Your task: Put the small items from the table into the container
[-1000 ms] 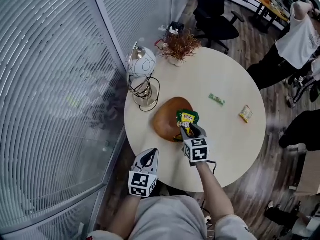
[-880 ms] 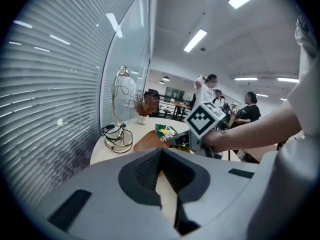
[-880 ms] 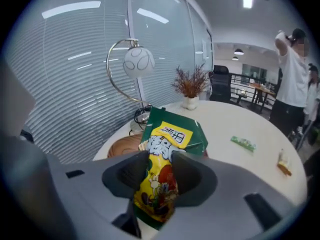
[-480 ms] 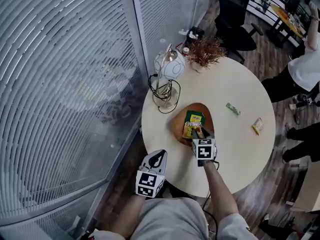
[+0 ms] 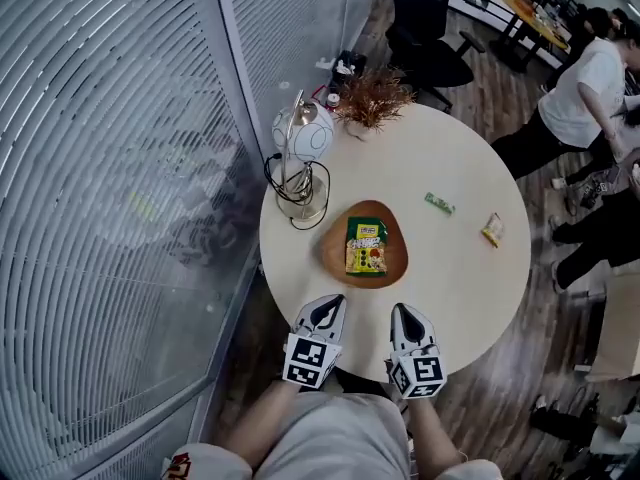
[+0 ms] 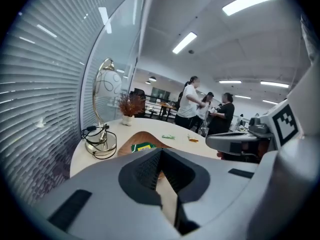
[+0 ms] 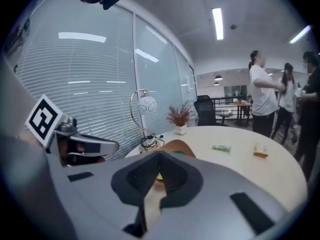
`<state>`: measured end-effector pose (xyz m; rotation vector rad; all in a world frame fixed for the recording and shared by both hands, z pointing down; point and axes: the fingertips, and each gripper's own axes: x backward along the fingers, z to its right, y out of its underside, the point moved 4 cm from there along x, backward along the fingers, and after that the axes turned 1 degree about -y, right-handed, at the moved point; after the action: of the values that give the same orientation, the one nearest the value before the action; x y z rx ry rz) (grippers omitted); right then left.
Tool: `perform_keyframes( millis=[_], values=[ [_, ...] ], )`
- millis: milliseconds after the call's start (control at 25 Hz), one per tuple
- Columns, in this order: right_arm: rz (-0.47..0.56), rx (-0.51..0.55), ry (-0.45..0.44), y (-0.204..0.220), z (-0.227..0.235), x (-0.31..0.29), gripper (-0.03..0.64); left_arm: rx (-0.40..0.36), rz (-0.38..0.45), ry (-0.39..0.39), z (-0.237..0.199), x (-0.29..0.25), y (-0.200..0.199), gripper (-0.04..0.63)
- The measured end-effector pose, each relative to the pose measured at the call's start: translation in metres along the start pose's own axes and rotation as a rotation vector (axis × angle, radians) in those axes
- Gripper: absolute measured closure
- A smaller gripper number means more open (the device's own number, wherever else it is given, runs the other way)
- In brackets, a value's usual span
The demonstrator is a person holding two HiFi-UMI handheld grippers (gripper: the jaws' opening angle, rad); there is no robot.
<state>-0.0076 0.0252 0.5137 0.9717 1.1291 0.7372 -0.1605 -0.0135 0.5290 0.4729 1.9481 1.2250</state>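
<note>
A brown wooden bowl point(image 5: 392, 264) sits mid-table with a green and yellow snack packet point(image 5: 367, 247) lying flat in it. A small green packet point(image 5: 438, 204) and a small yellow one point(image 5: 491, 230) lie on the white round table point(image 5: 470, 288) to the right. My left gripper point(image 5: 331, 307) and right gripper point(image 5: 402, 313) hover side by side over the near table edge, both shut and empty, short of the bowl. From the right gripper view the bowl point(image 7: 176, 145), green packet point(image 7: 221, 147) and yellow packet point(image 7: 259, 152) lie ahead.
A globe lamp point(image 5: 302, 138) with a coiled cord stands at the table's left, a dried plant pot point(image 5: 369, 96) at the far edge. A glass wall with blinds runs along the left. An office chair point(image 5: 428, 28) and people stand beyond the table on the right.
The right gripper has let go of the green and yellow packet, which now lies in the bowl, drawn back to the near table edge and shut. The left gripper stays near that edge.
</note>
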Motion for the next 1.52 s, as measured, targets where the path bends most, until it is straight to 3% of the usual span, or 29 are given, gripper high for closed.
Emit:
perform_keyframes(
  millis=[200, 480, 800, 1160, 1520],
  values=[
    [0.03, -0.053, 0.11, 0.011, 0.001, 0.036, 0.601, -0.054, -0.003, 0.097, 0.018, -0.016, -0.006, 0.609],
    [0.044, -0.102, 0.173, 0.02, 0.012, 0.049, 0.601, -0.109, 0.008, 0.154, 0.043, -0.031, -0.011, 0.604],
    [0.061, -0.099, 0.1, 0.015, 0.057, 0.043, 0.601, -0.103, 0.015, 0.118, 0.072, -0.063, -0.02, 0.604],
    [-0.025, -0.079, 0.092, 0.039, 0.195, 0.038, 0.601, -0.044, 0.01, 0.032, 0.136, -0.125, -0.021, 0.604],
    [-0.084, -0.028, 0.269, 0.045, 0.379, -0.008, 0.6, -0.016, 0.016, -0.001, 0.192, -0.179, -0.038, 0.604]
  ],
)
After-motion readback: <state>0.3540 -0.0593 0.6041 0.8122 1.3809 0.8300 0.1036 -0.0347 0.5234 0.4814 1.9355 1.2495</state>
